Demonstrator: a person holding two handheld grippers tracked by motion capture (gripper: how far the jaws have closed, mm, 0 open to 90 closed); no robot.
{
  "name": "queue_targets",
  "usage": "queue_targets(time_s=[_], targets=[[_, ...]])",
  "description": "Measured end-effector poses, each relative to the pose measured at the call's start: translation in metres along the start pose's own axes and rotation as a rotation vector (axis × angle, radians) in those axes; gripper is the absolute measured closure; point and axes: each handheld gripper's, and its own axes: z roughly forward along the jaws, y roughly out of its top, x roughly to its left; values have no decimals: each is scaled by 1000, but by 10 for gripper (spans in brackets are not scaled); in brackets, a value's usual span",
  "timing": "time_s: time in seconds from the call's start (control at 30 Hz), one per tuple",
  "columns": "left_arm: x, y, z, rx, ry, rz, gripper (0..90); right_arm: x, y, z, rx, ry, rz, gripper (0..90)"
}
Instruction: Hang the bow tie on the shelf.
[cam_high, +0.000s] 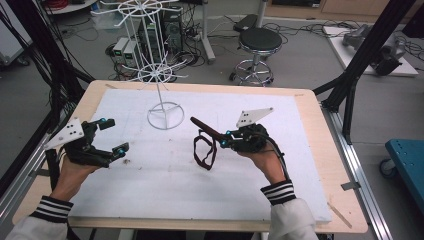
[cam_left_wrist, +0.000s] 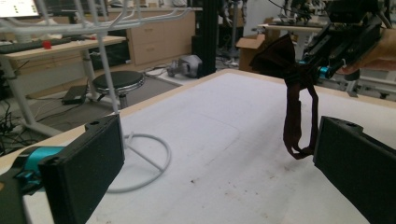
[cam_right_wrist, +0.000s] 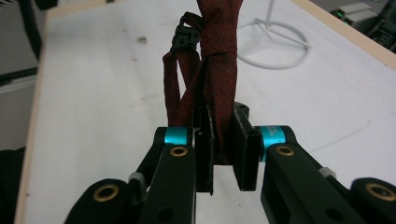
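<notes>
Right gripper (cam_high: 226, 138): jaws clamped on one end of the dark red bow tie (cam_right_wrist: 219, 79), held clear of the table (cam_high: 310, 150).
Left gripper (cam_high: 112, 135): jaws wide, nothing between them.
Progress: tie picked up; hanging it on the white wire stand (cam_high: 165, 107) probably remained.
Tie's place: strap loop dangled below the right gripper, stand beyond it.

Wooden table (cam_high: 327, 165) carries a white mat (cam_high: 165, 185); white wire stand (cam_high: 165, 116) sits on it towards twelve o'clock.

no readable text or labels
</notes>
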Motion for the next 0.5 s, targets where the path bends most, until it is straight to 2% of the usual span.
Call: queue_targets(time_s=[0.2,0.5], targets=[[-7,18,18,53,-104,42,24,7,5,0,-54,68,-14,814],[-21,41,49,120,-233,84,24,12,9,4,-133,179,-40,814]])
